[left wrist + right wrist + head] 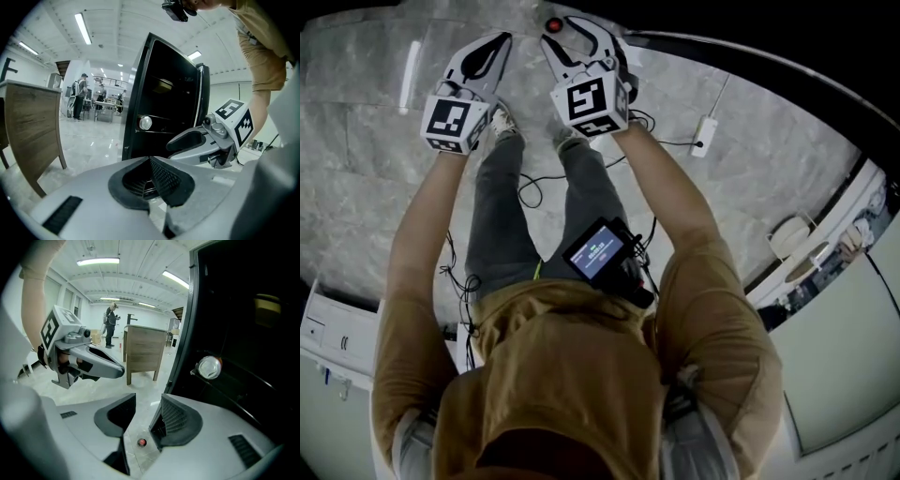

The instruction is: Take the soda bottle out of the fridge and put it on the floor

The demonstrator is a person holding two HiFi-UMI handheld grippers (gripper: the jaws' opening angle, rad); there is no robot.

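Marble floor (356,169) before open black fridge (243,310): soda bottle (553,25), only its red cap (141,442) showing, apparently stands at fridge foot. R gripper (577,33) jaws partly apart, empty; L gripper (502,39) jaws tip-to-tip, empty. Best: lift straight, clear of cap.

I'm wearing a mustard shirt (562,375) and grey trousers (499,220); my white left gripper (499,39) and right gripper (574,28) are showing black-and-white marker cubes (455,120).
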